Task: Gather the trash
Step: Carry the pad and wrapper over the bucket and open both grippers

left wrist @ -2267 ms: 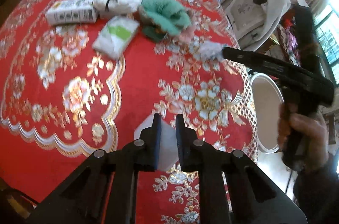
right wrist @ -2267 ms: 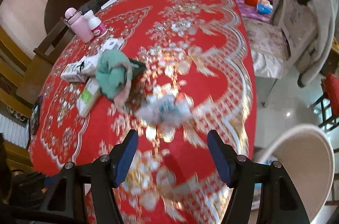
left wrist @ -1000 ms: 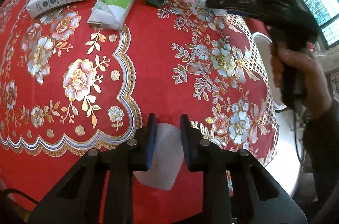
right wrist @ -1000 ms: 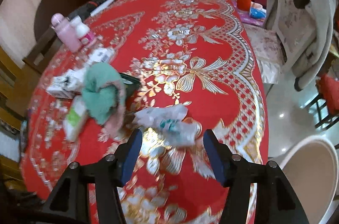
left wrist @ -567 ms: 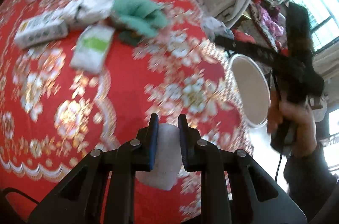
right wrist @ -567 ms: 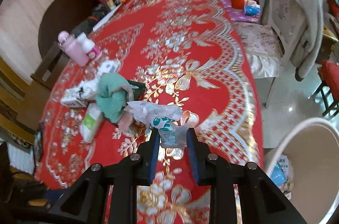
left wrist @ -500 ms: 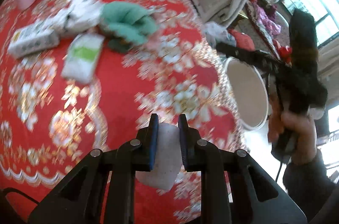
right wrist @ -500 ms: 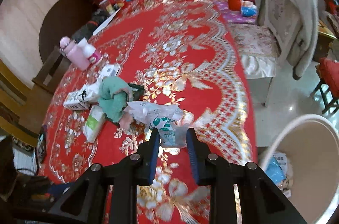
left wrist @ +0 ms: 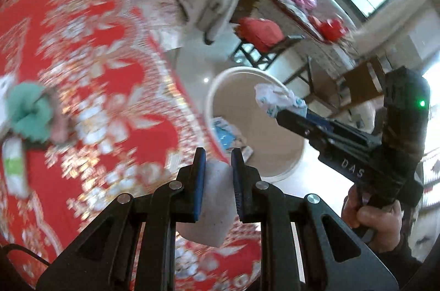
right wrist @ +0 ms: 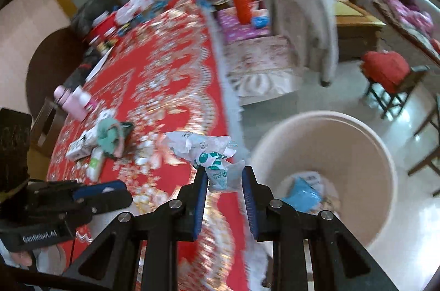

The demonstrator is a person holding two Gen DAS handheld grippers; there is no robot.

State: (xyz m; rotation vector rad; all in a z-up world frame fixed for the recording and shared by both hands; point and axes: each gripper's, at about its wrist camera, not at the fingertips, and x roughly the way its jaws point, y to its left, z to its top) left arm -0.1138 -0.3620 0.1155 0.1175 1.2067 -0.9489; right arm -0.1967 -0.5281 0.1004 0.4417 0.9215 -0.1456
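Note:
My left gripper [left wrist: 218,158] is shut on a white paper wad [left wrist: 211,205], held over the table's edge near the beige trash bin [left wrist: 220,90]. My right gripper [right wrist: 223,175] is shut on a crumpled white plastic wrapper with green and blue print [right wrist: 209,150], just left of the trash bin [right wrist: 371,142]. In the left wrist view the right gripper [left wrist: 283,113] carries that wrapper [left wrist: 272,98] above the bin's rim. In the right wrist view the left gripper [right wrist: 121,193] sits low at the left. Blue and white trash lies in the bin.
A red and gold tablecloth [left wrist: 82,48] covers the round table. On it lie a green cloth [right wrist: 110,135], a white carton [right wrist: 78,147], a tissue pack [right wrist: 95,164] and pink bottles [right wrist: 73,101]. A chair draped with a grey coat [right wrist: 310,15] and a red stool [right wrist: 385,70] stand beyond the bin.
Both grippers have swung from over the table toward the bin, each carrying its trash. The right gripper closed on the wrapper a second ago and lifted it off the cloth.

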